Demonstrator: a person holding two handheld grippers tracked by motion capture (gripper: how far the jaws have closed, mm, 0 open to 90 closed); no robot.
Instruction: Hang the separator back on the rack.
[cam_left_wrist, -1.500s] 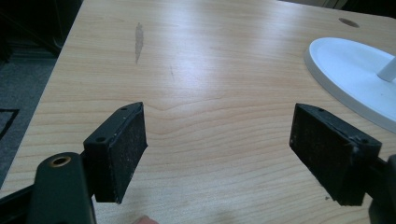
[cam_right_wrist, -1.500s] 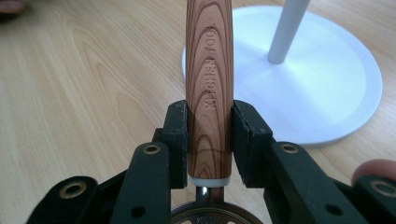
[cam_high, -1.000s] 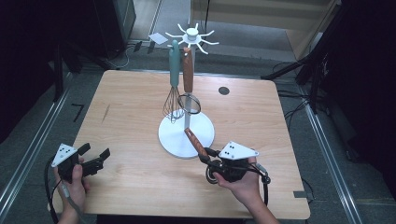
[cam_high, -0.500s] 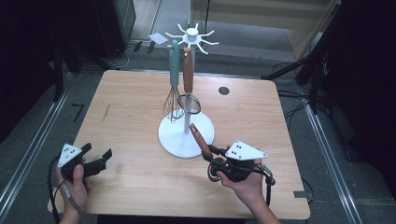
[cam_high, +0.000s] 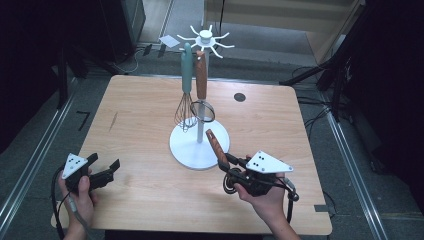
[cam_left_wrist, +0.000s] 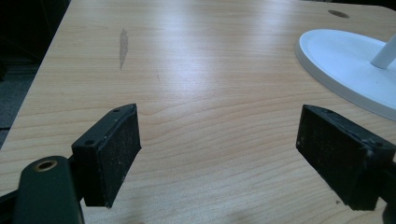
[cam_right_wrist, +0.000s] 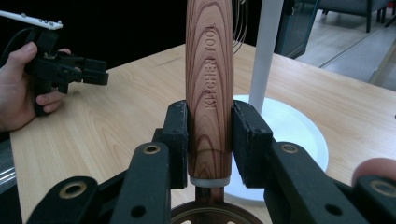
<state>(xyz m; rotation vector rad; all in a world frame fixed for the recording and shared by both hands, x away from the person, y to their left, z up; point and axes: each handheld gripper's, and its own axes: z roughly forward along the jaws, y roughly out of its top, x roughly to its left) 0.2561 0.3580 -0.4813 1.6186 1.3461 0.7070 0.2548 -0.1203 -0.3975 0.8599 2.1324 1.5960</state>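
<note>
In the high view, the right gripper (cam_high: 226, 165) has drifted a little toward the near edge of the light wooden table (cam_high: 140, 125) compared with a second ago, and the wooden-handled kitchen tool (cam_high: 216, 147) it carries has come with it; half a second ago it sat nearly where it is now. The left gripper (cam_high: 107, 172) has stayed near the table's near left corner. The tool's long axis runs from the gripper up and away toward the round white base of the utensil stand (cam_high: 192, 150), with the free handle end over that base beside the white post (cam_high: 200, 127). A teal-handled wire whisk (cam_high: 186, 90) and a brown-handled strainer (cam_high: 201, 95) hang from the stand's top.

In the left gripper view, the two black jaws stand wide apart over bare wood with nothing between them; the white base (cam_left_wrist: 345, 70) lies off to the right.

In the right gripper view, the jaws are pressed against both sides of the wooden handle (cam_right_wrist: 209, 84) near its lower end, just above a white collar. The handle rises straight up, lettered "KITCHEN TOOL" along its length, with the post (cam_right_wrist: 265, 51) just behind it.
</note>
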